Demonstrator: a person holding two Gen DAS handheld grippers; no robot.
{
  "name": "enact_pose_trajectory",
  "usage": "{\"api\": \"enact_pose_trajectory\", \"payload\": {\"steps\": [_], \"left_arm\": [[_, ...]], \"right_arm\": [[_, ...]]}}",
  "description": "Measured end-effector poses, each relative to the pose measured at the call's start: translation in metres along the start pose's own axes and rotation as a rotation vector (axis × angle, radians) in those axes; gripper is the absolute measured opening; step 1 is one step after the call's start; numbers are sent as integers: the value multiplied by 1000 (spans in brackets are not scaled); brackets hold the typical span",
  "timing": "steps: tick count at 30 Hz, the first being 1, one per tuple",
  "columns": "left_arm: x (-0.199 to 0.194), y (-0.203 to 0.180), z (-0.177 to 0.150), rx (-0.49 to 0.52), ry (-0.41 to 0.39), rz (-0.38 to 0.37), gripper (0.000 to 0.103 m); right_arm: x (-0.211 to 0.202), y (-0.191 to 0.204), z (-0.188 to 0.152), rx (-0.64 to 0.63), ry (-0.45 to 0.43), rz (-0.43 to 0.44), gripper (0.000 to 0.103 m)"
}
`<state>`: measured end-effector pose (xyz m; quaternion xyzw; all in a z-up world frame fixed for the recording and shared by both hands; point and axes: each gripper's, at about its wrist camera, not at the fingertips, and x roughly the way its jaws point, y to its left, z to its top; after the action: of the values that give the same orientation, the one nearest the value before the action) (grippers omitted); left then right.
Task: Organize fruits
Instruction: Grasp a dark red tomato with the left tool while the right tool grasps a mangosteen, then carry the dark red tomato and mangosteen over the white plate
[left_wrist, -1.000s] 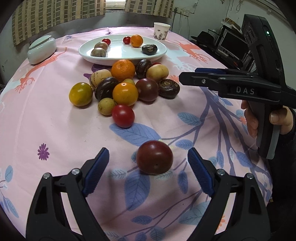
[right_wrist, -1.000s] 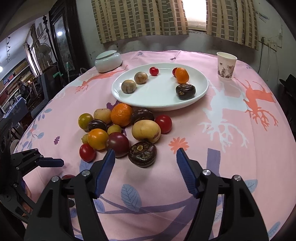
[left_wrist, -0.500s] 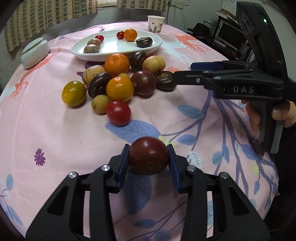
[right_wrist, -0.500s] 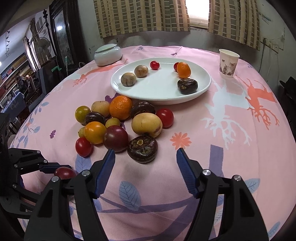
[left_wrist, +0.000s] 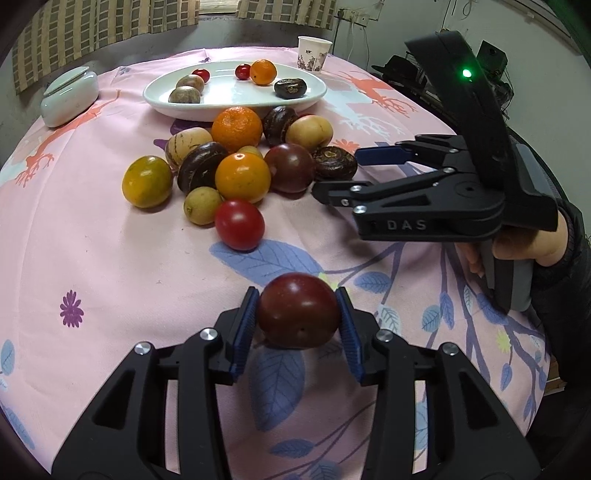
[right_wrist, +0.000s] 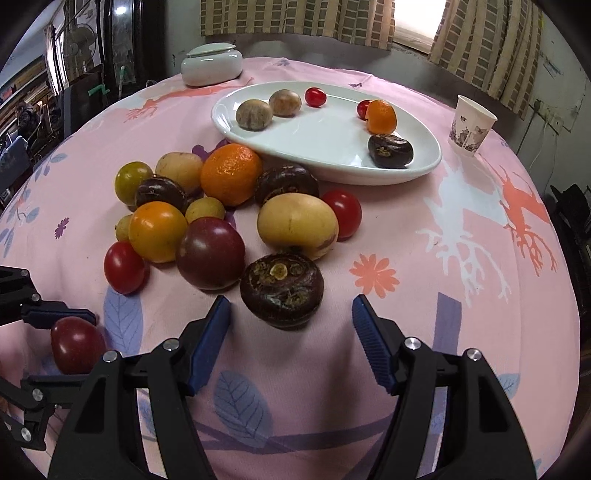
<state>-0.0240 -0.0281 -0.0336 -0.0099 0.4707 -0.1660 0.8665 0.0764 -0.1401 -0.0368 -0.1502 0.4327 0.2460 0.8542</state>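
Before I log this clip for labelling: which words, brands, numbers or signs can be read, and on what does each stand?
"DAS": raised letters on the black body of the right gripper, seen from the left wrist.
Paper cup: a printed dark pattern only, no letters that can be read.
Tablecloth, white plate, lidded white jar: no text.

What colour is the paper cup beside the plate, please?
White with a dark floral print; the paper cup shows best in the right wrist view.
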Motion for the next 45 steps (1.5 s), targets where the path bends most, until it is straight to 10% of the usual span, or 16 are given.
{"api": "enact_pose_trajectory", "payload": {"steps": [5, 23, 45], "left_arm": [[0, 1, 0, -5, -1, -3, 43], [-15, 6, 10, -35, -30, 31, 41], [-38, 31, 117, -76, -166, 134, 41]], "right_arm": [[3, 4, 8, -29, 3, 28, 44], [-38, -17, -14, 78, -58, 37, 43], [-91, -51, 21, 114, -210, 13, 44]]}}
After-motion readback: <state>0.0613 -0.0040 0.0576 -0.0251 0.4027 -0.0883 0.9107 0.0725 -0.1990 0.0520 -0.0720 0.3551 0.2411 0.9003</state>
